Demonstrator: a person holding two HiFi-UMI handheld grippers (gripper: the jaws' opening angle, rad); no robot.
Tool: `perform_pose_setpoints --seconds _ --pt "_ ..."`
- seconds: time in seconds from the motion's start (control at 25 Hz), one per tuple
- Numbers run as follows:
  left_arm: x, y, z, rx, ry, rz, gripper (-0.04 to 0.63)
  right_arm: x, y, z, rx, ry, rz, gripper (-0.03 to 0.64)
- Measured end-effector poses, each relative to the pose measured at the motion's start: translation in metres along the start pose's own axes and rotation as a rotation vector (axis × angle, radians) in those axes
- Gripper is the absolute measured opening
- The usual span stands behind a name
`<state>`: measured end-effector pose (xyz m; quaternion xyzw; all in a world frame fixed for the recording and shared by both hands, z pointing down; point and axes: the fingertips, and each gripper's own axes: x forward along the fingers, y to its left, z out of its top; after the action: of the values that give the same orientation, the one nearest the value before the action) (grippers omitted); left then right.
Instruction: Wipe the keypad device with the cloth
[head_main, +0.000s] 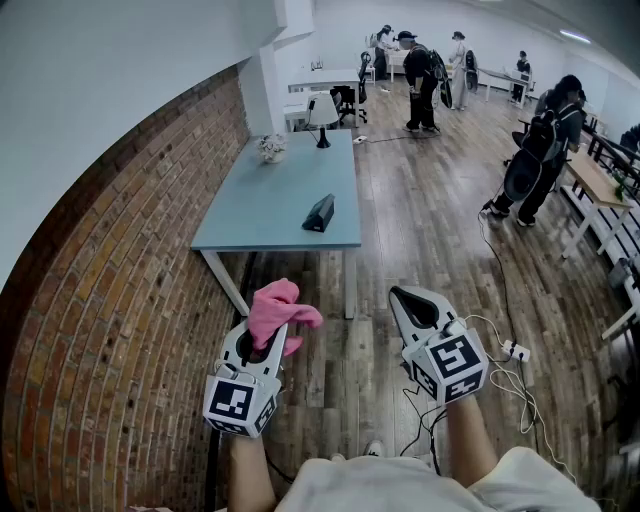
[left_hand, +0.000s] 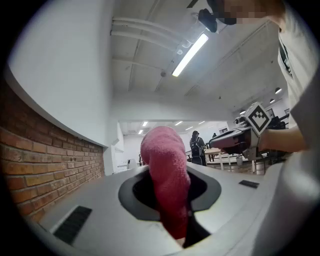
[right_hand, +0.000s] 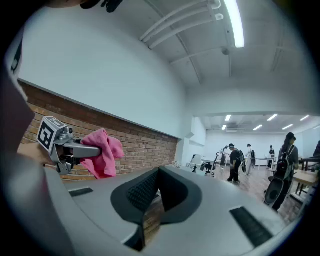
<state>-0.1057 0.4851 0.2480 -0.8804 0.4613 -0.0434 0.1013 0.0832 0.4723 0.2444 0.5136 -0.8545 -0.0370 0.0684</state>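
A pink cloth (head_main: 278, 312) bunches up out of my left gripper (head_main: 262, 335), which is shut on it. In the left gripper view the cloth (left_hand: 166, 180) stands between the closed jaws and hides their tips. My right gripper (head_main: 412, 305) is shut with nothing in it, level, beside the left one. The right gripper view shows the left gripper (right_hand: 75, 148) with the cloth (right_hand: 103, 152) to its left. The black keypad device (head_main: 320, 212) lies on the light blue table (head_main: 265, 215) ahead, well beyond both grippers.
A brick wall (head_main: 110, 290) runs along the left. On the table's far end stand a patterned ball (head_main: 271, 149) and a black stand (head_main: 323, 138). Cables and a power strip (head_main: 512, 351) lie on the wooden floor at right. Several people stand farther back in the room.
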Motion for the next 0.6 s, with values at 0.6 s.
perform_pose_setpoints --seconds 0.6 --pt "0.024 -0.006 -0.025 -0.02 0.046 0.015 0.127 0.009 -0.026 -0.008 0.055 -0.057 -0.005 0.002"
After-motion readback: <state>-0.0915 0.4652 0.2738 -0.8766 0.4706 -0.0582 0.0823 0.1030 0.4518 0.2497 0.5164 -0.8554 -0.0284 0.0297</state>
